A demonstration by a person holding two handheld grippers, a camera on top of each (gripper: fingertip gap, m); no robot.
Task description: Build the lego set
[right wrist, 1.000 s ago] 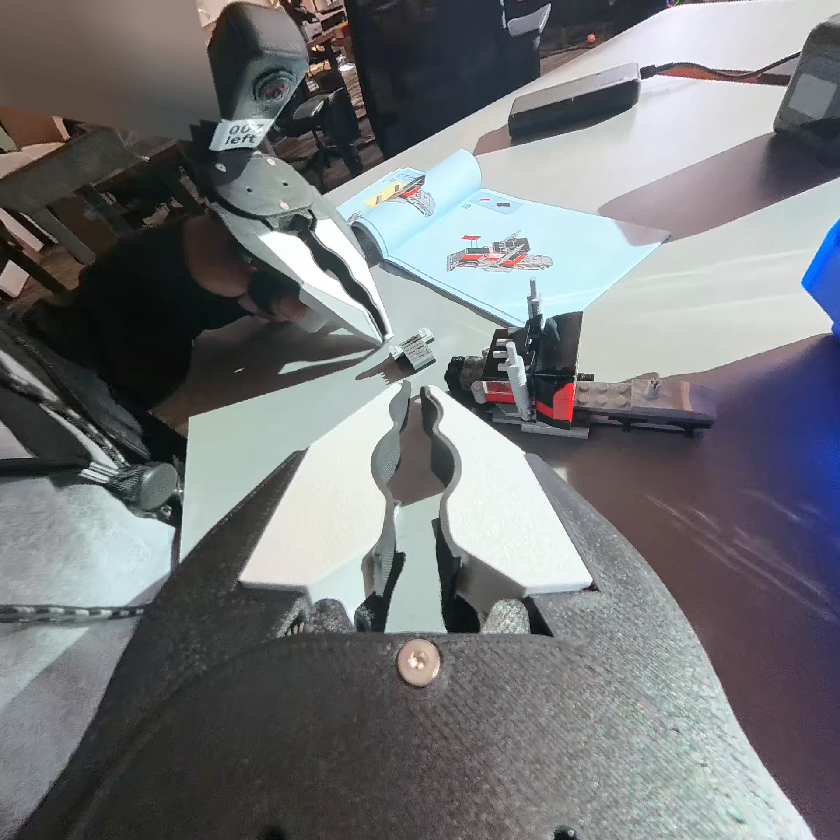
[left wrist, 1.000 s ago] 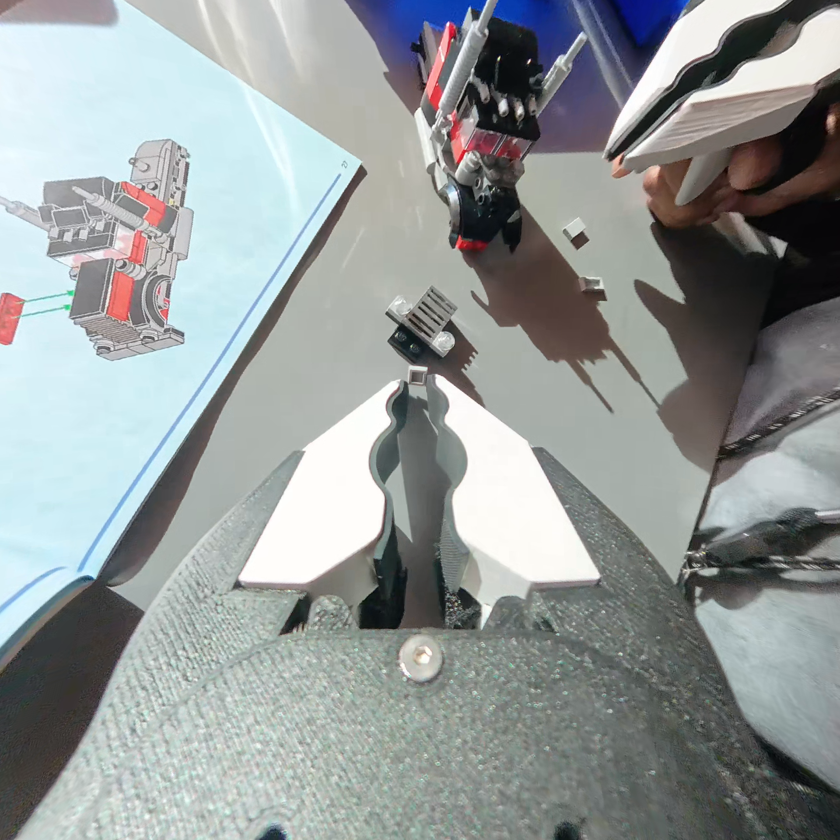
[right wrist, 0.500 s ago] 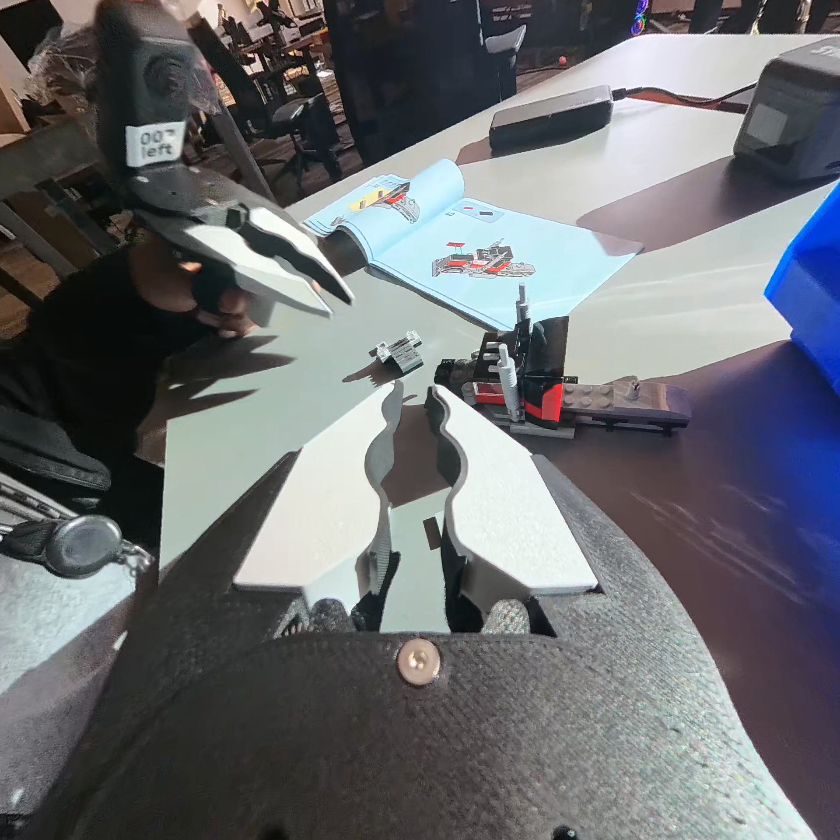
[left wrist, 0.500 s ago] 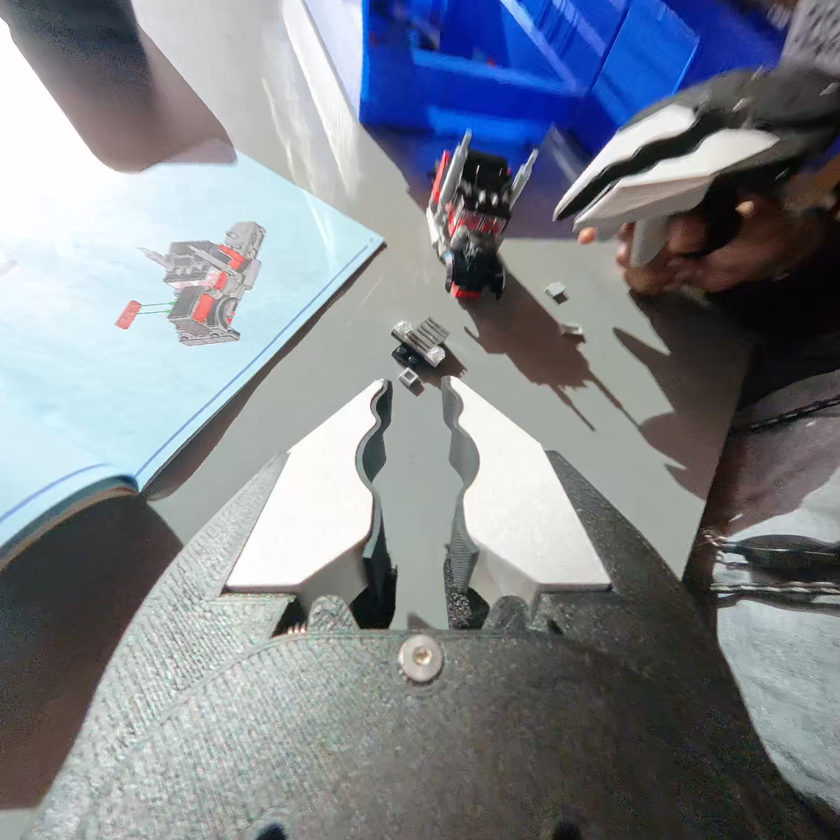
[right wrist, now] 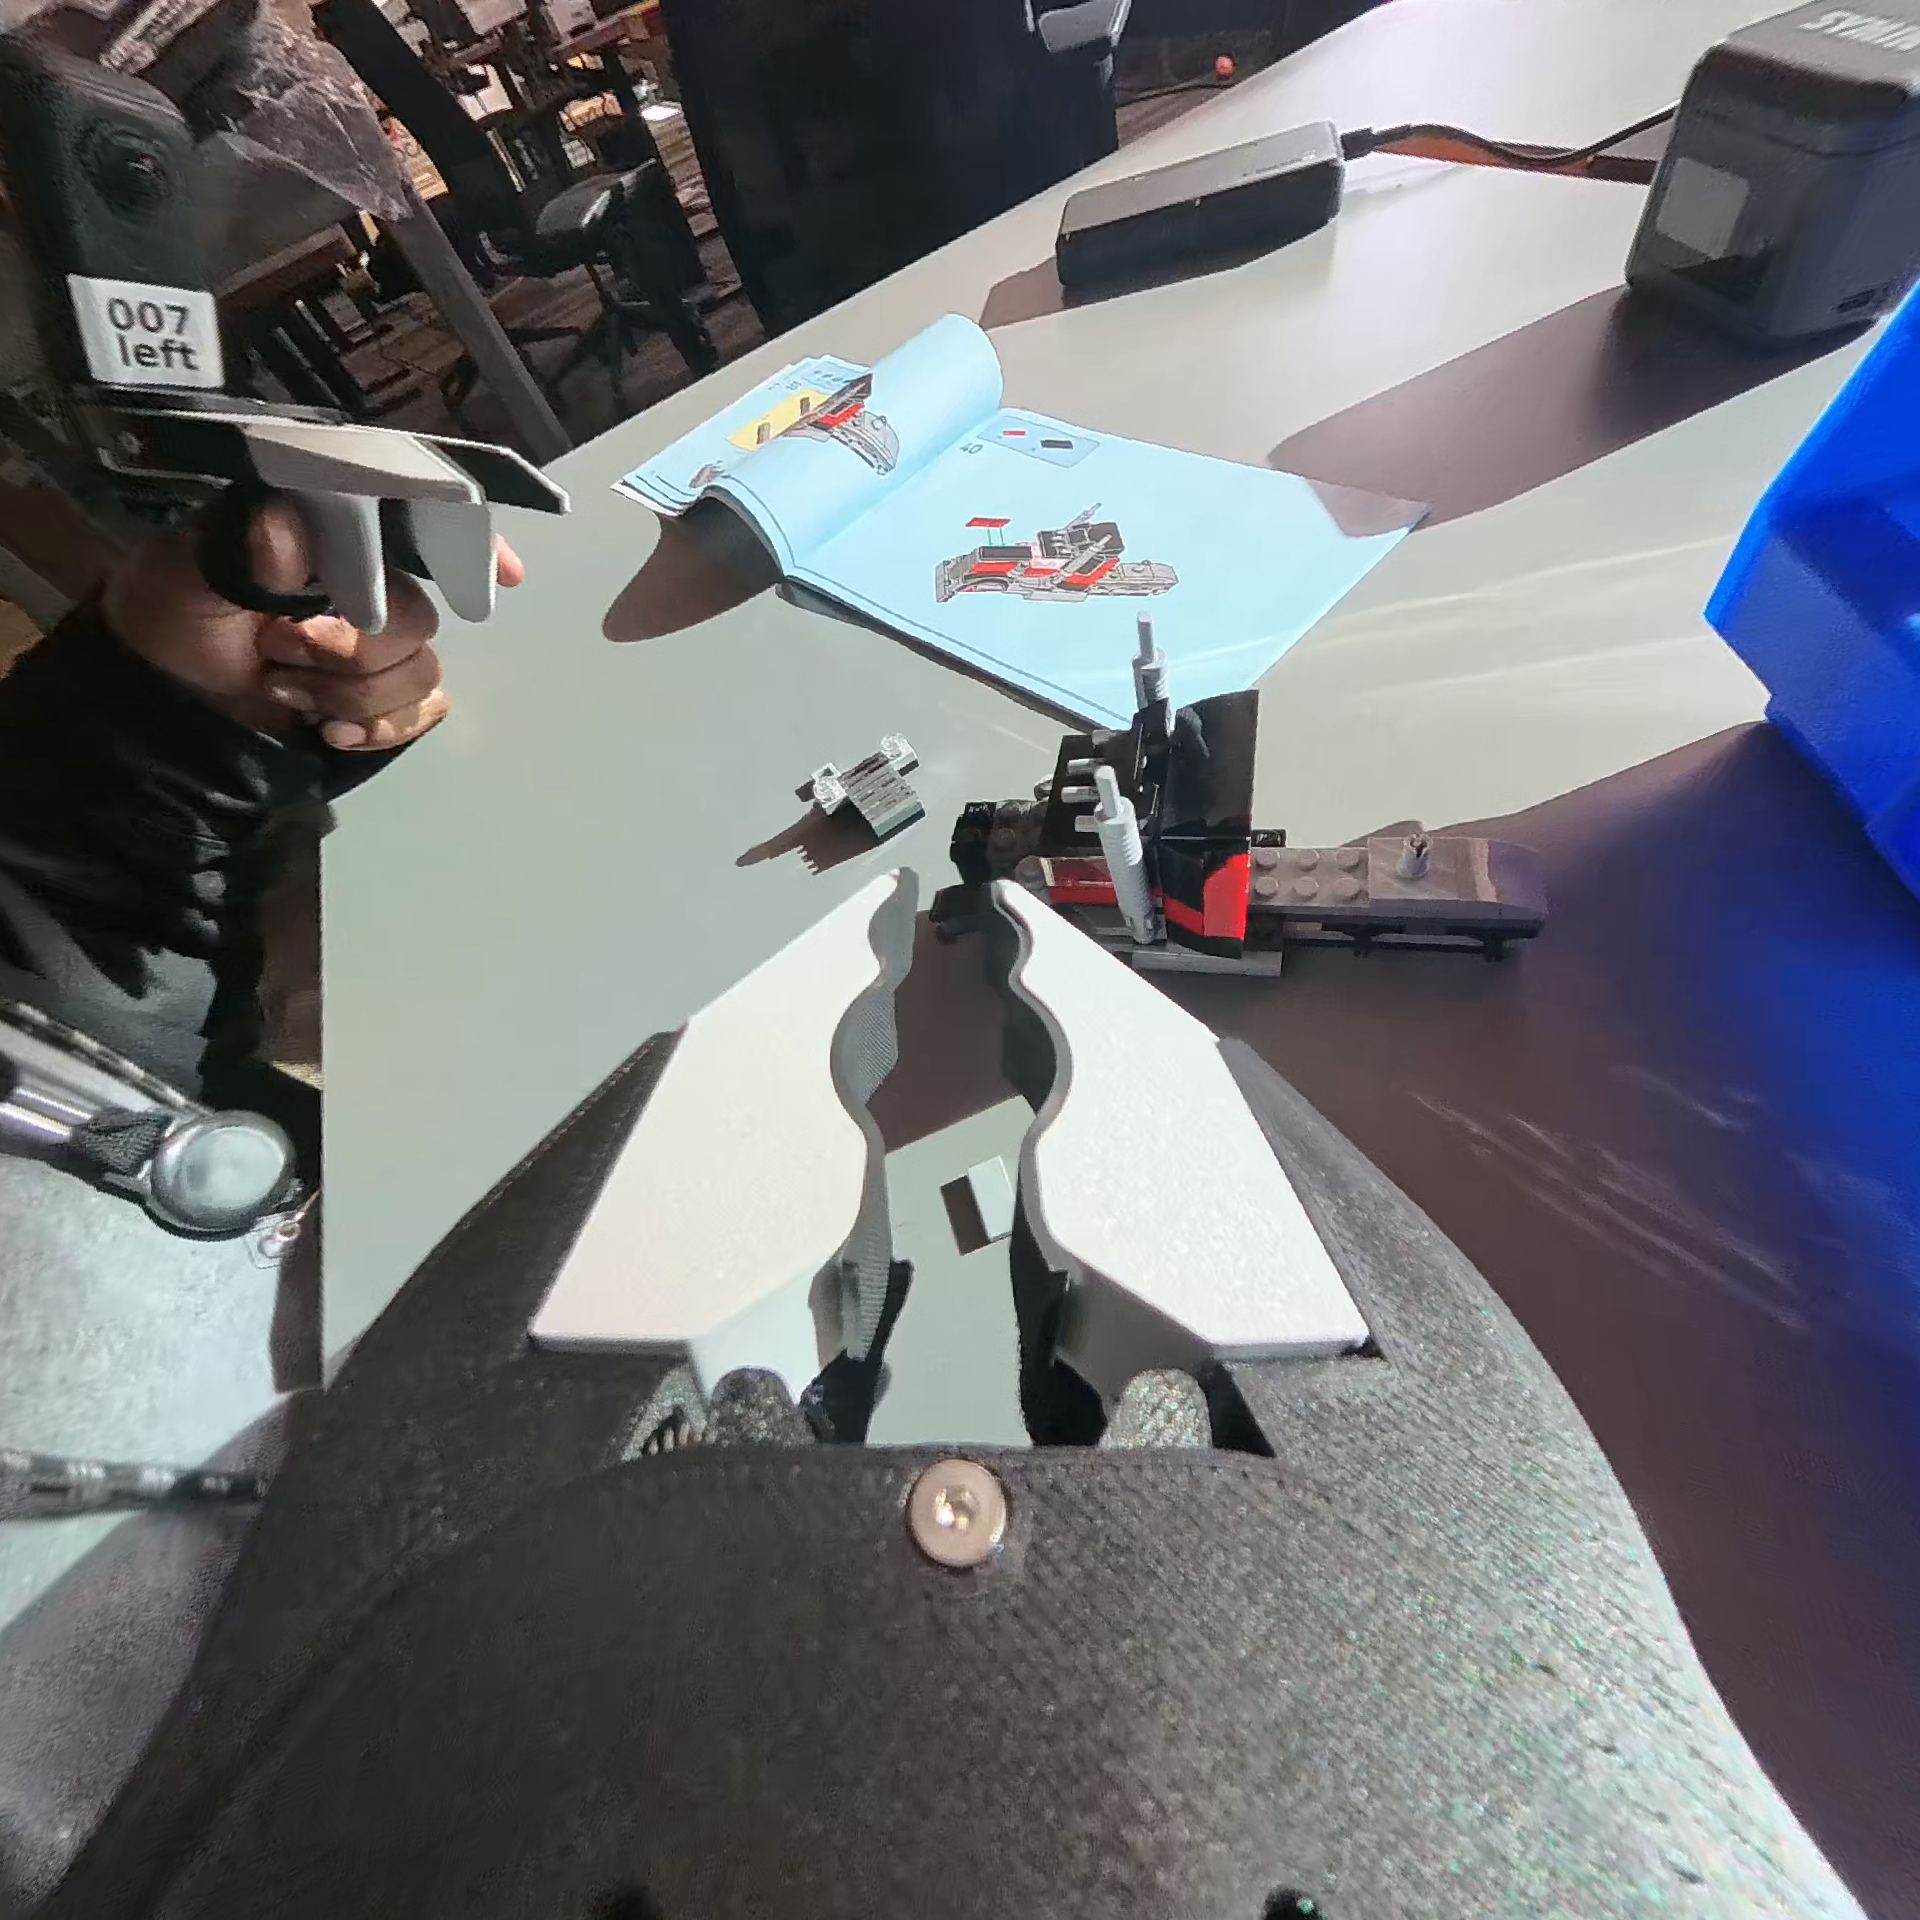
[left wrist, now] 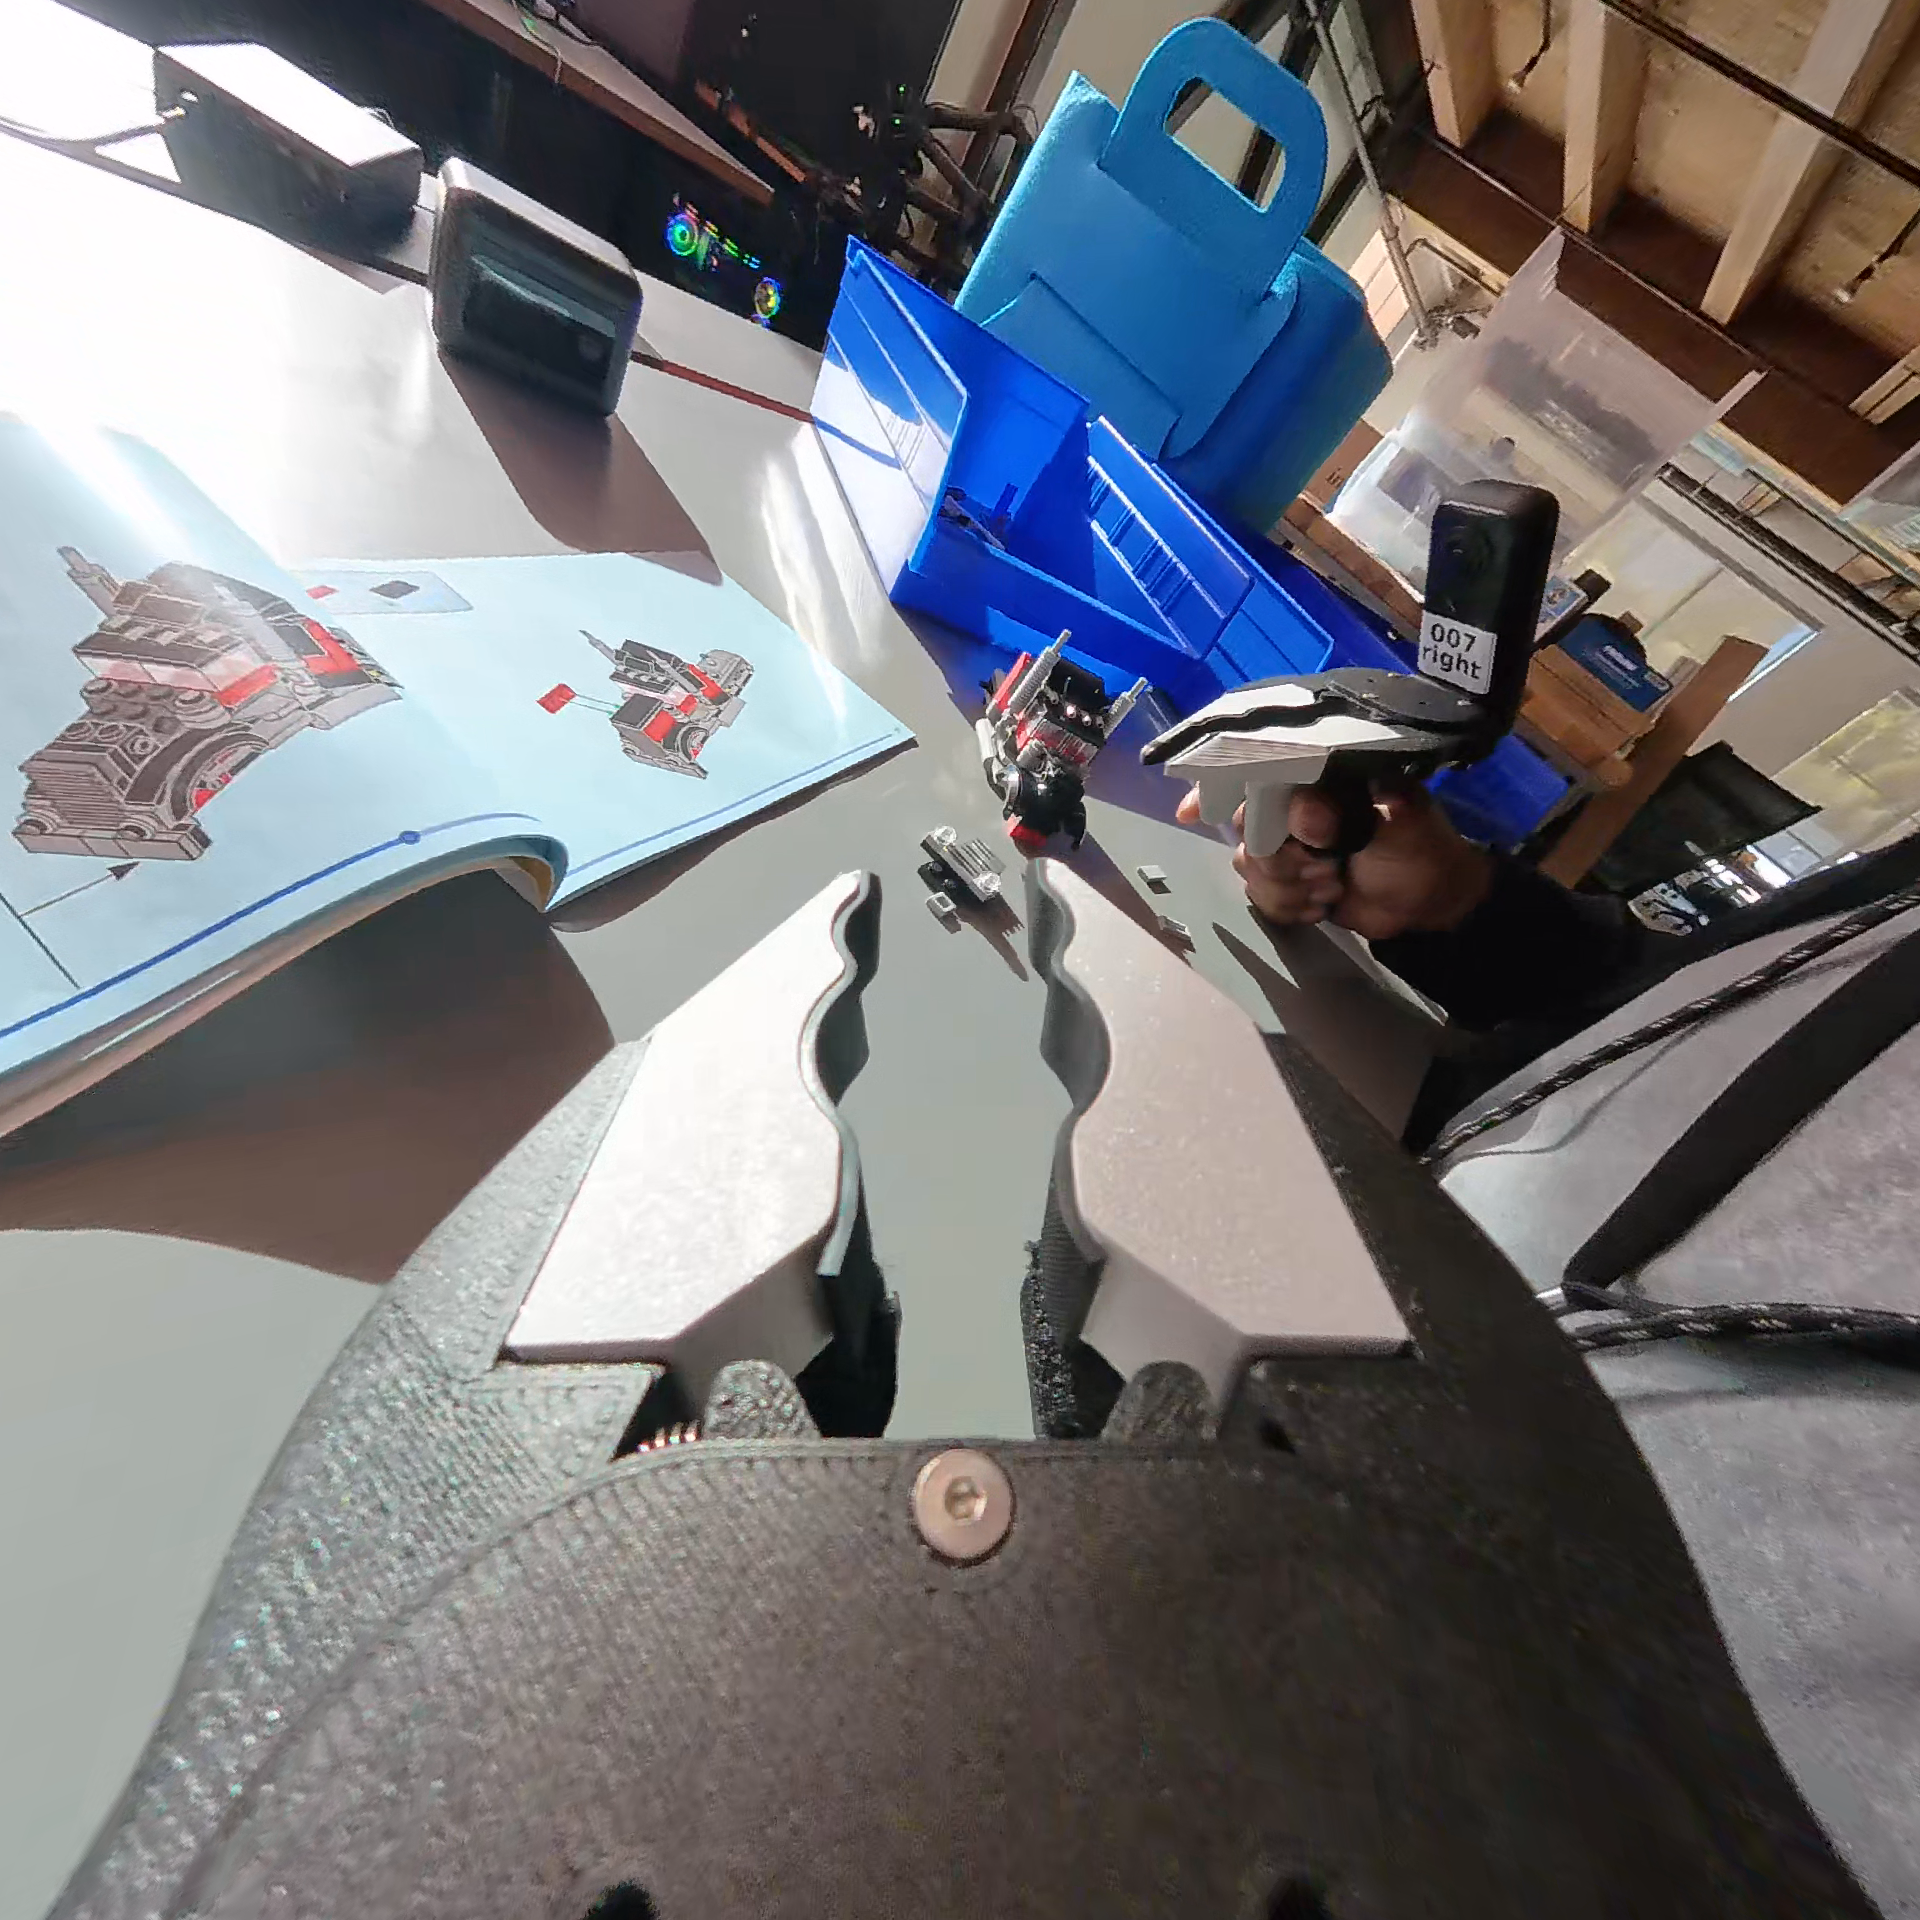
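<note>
The part-built black and red lego truck lies on the grey table; it also shows in the right wrist view. A small grey grille sub-assembly lies in front of it, with a tiny grey piece just beside it. My left gripper is open and empty, held back from these pieces. My right gripper is slightly open and empty, its tips near the truck's front. A small grey piece lies on the table under its fingers.
The open blue instruction booklet lies left of the truck. A blue bin and blue foam bag stand behind it. Two small grey pieces lie near the hand. A dark box and black pack sit far back. Spacing between my two grippers at the tips: around 20 centimeters.
My left gripper let go of the tiny grey piece beside the grille sub-assembly, opened wide and drew back and tilted up. My right gripper drew back a little and opened slightly.
</note>
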